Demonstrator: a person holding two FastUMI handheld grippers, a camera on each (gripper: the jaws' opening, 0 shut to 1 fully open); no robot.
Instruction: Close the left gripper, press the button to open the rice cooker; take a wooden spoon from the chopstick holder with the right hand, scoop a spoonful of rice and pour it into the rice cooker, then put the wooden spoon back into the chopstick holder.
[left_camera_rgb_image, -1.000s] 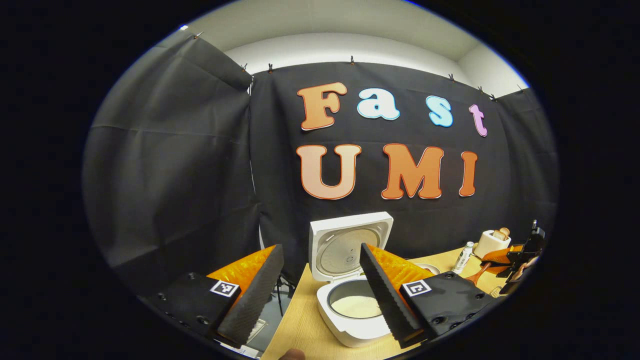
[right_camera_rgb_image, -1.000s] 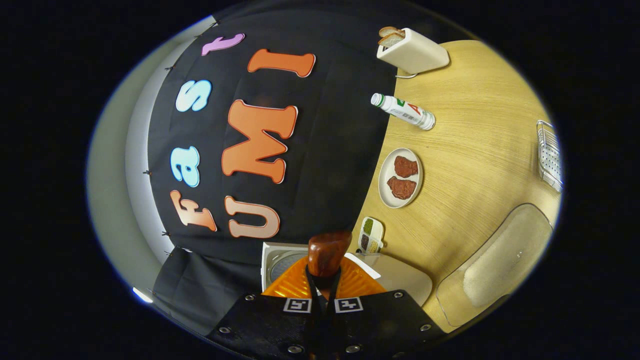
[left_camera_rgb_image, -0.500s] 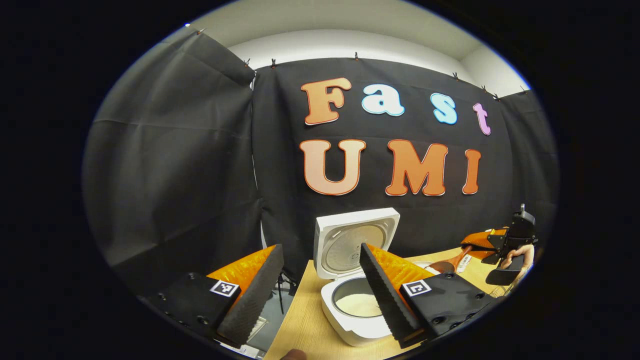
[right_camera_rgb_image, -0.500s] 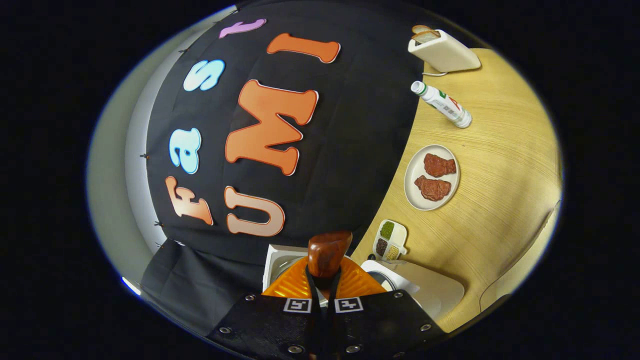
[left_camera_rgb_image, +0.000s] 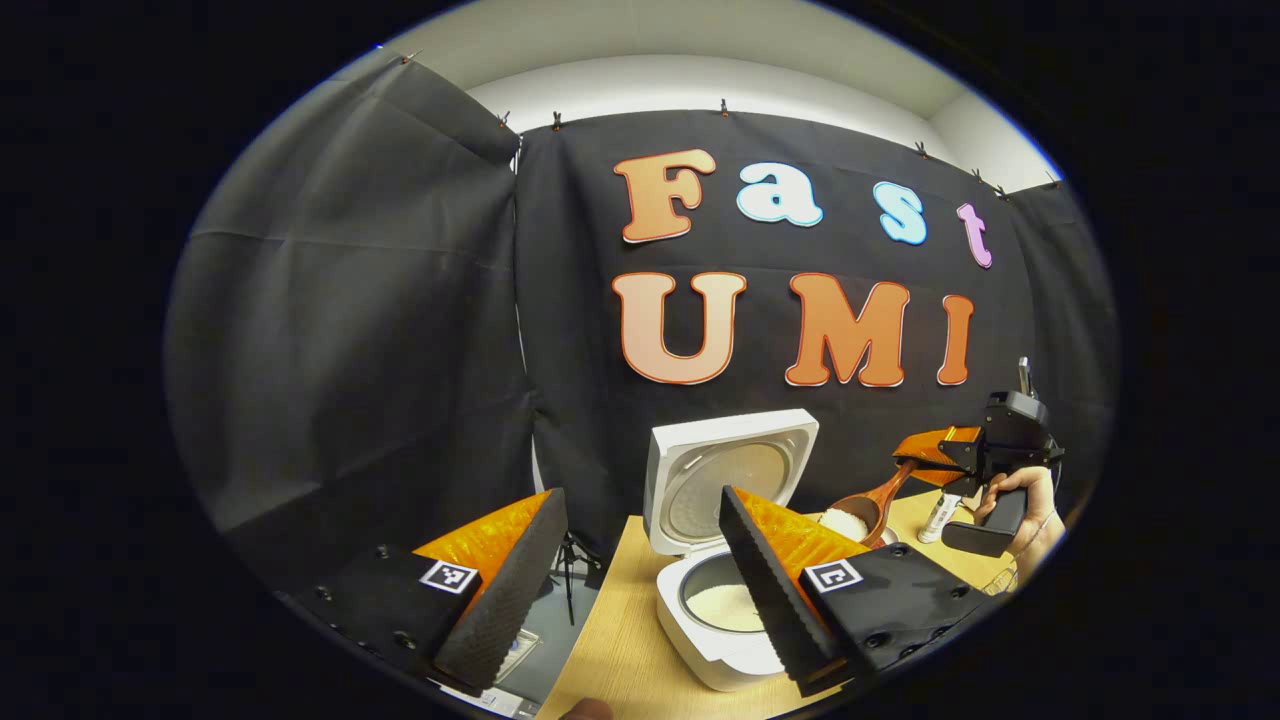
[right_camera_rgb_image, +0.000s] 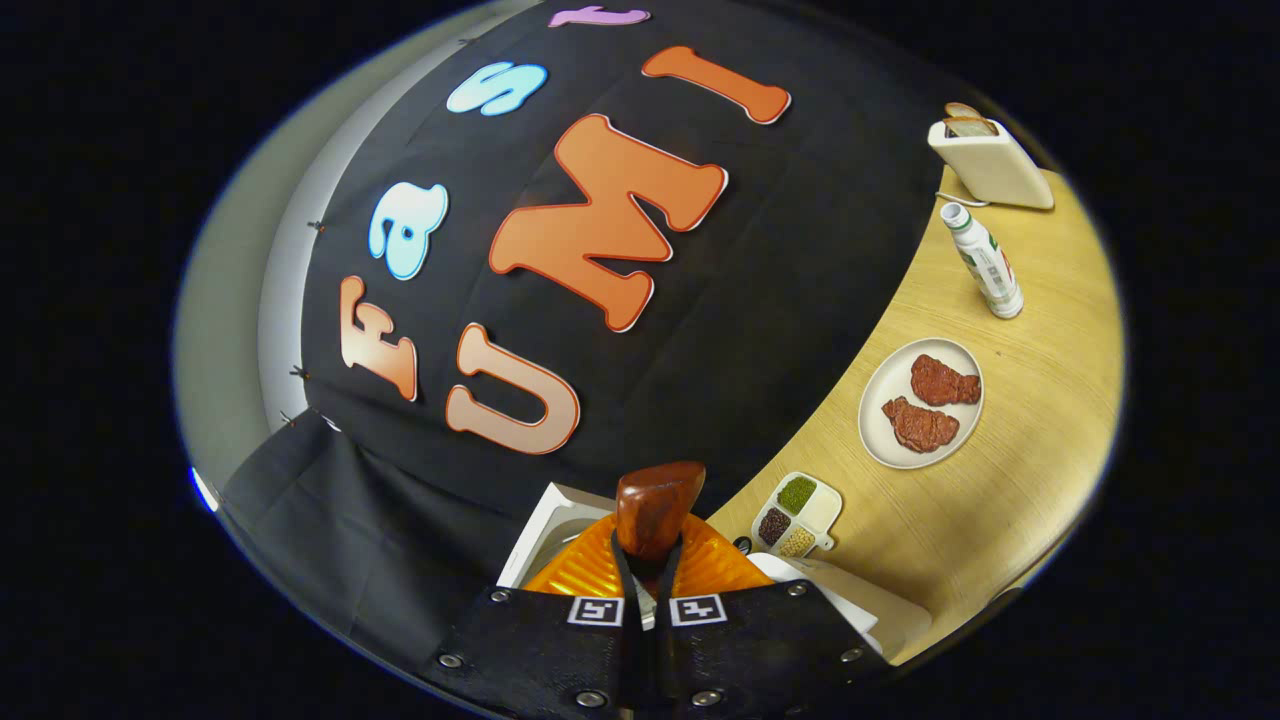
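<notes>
The white rice cooker (left_camera_rgb_image: 722, 610) stands on the wooden table with its lid (left_camera_rgb_image: 728, 475) raised, and white rice lies in its pot. My left gripper (left_camera_rgb_image: 640, 590) hangs open in front of it, holding nothing. In the left gripper view my right gripper (left_camera_rgb_image: 925, 450), held by a hand, is up at the right, shut on the handle of the wooden spoon (left_camera_rgb_image: 865, 508). The spoon's bowl carries white rice and hovers just right of the cooker's lid. In the right gripper view my right gripper (right_camera_rgb_image: 646, 560) clamps the brown spoon handle (right_camera_rgb_image: 655, 505), above the cooker's lid (right_camera_rgb_image: 540, 525).
On the table behind the cooker lie a divided dish of beans (right_camera_rgb_image: 797, 512), a plate with two pieces of meat (right_camera_rgb_image: 922, 402), a white bottle (right_camera_rgb_image: 985, 262) and a toaster with bread (right_camera_rgb_image: 990, 160). The table's left edge (left_camera_rgb_image: 590, 630) is near the cooker.
My right gripper has carried the spoon with rice up and left toward the open cooker, tilting as it went. My left gripper stayed open and shifted slightly.
</notes>
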